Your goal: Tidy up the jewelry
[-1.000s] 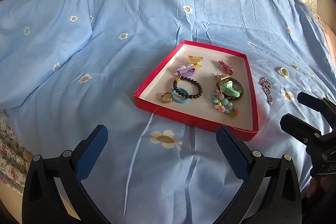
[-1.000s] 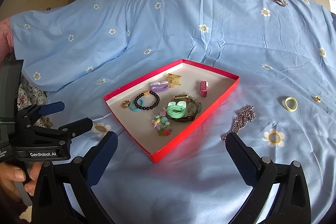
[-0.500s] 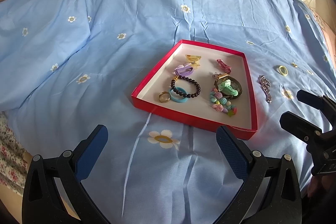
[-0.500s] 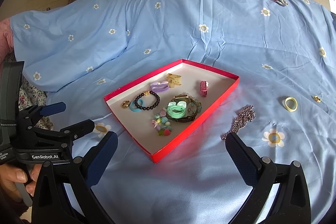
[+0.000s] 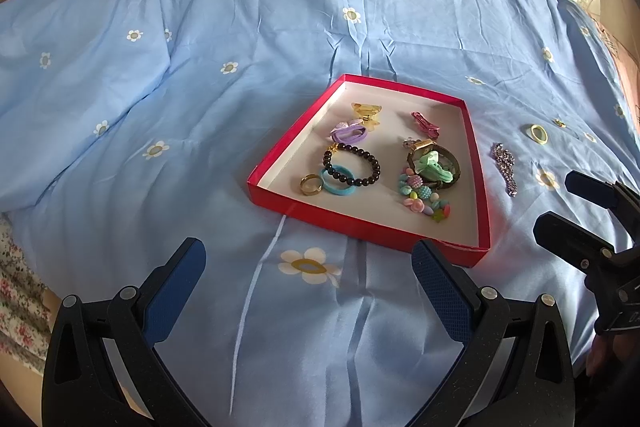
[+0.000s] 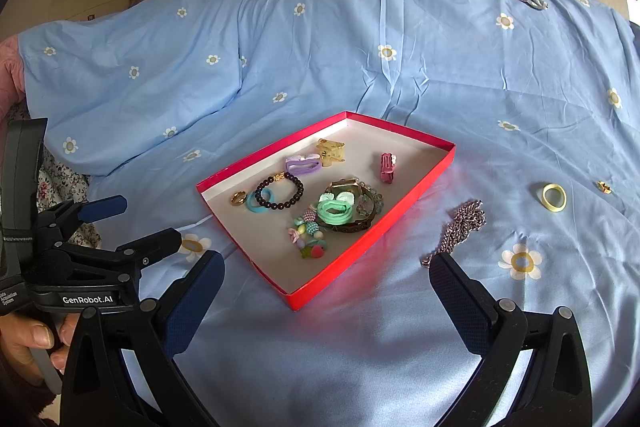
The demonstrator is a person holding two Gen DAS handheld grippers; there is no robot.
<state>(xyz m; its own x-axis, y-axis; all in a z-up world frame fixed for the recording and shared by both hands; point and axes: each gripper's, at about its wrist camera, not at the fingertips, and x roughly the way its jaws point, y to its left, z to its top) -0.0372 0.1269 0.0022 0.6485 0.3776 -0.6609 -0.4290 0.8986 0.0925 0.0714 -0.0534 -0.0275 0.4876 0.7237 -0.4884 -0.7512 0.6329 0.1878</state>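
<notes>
Both of your grippers hang low over the bed's near edge with jaws spread wide and nothing in them: the left gripper (image 5: 308, 267) sits short of the red tray (image 5: 360, 221), the right gripper (image 6: 326, 277) just short of the chain (image 6: 460, 227). Most of the jewelry is already in the tray, among it a gold ring (image 6: 239, 197), a bead bracelet (image 6: 280, 193) and a green tie (image 6: 335, 213). Three pieces lie loose on the sheet (image 6: 400, 347) to the tray's right: nearest the chain, beyond it the yellow ring (image 6: 554, 197), and farthest a small gold piece (image 6: 604, 187). You look to be between picks. Next, I'd judge, your right gripper should drop over the chain's bunched part, since a thin strand could slip from the pads, then carry it into the tray.
</notes>
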